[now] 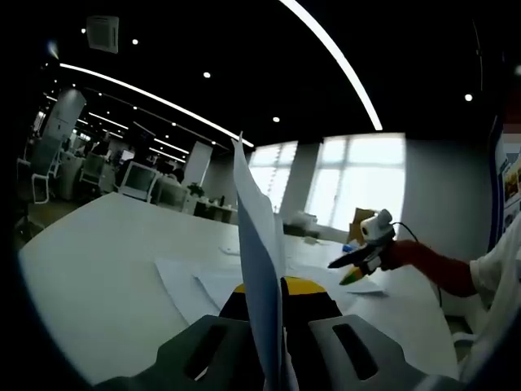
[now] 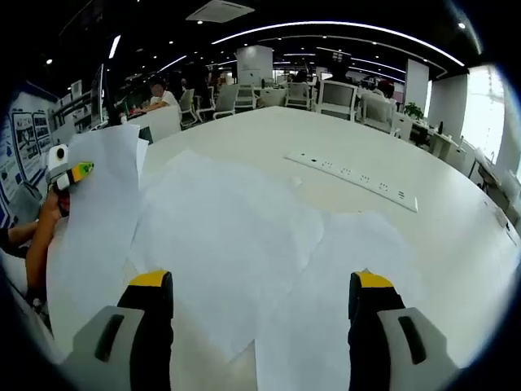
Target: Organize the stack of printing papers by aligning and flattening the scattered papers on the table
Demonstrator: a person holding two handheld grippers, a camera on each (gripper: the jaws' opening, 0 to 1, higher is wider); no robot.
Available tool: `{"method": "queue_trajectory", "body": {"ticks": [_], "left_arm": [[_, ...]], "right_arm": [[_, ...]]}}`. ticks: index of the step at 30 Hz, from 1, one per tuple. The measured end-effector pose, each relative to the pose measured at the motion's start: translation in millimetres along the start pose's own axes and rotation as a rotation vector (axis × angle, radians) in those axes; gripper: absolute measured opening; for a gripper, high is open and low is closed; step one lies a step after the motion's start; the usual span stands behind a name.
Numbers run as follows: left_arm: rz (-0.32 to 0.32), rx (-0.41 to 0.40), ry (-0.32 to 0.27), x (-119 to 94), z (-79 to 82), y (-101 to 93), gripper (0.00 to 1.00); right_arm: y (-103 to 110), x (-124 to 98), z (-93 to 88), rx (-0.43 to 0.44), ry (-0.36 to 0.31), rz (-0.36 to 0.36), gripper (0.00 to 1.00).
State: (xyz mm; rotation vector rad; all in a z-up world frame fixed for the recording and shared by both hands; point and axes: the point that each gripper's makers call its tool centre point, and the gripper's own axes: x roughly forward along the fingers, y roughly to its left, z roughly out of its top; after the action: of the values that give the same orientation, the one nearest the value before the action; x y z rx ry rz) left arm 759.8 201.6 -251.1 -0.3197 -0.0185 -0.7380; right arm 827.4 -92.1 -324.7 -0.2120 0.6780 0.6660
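Nearest, the left gripper (image 1: 273,326) pinches one sheet (image 1: 256,244) upright on edge. The right gripper (image 2: 260,305) hovers with jaws wide over scattered papers (image 2: 236,236) overlapping on the white bench (image 2: 456,244). Best lower the sheet squarely onto the pile, edges matched, then press flat.

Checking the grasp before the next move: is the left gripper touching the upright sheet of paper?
Touching. The left gripper view shows the left gripper shut on the upright sheet, which rises edge-on from between its jaws.
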Motion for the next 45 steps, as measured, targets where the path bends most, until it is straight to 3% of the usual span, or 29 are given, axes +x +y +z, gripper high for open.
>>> {"method": "queue_trajectory", "body": {"ticks": [45], "left_arm": [[0.006, 0.004, -0.003, -1, -0.3, -1.2, 0.06]], "right_arm": [[3, 30, -10.6, -0.003, 0.046, 0.028, 0.83]]}}
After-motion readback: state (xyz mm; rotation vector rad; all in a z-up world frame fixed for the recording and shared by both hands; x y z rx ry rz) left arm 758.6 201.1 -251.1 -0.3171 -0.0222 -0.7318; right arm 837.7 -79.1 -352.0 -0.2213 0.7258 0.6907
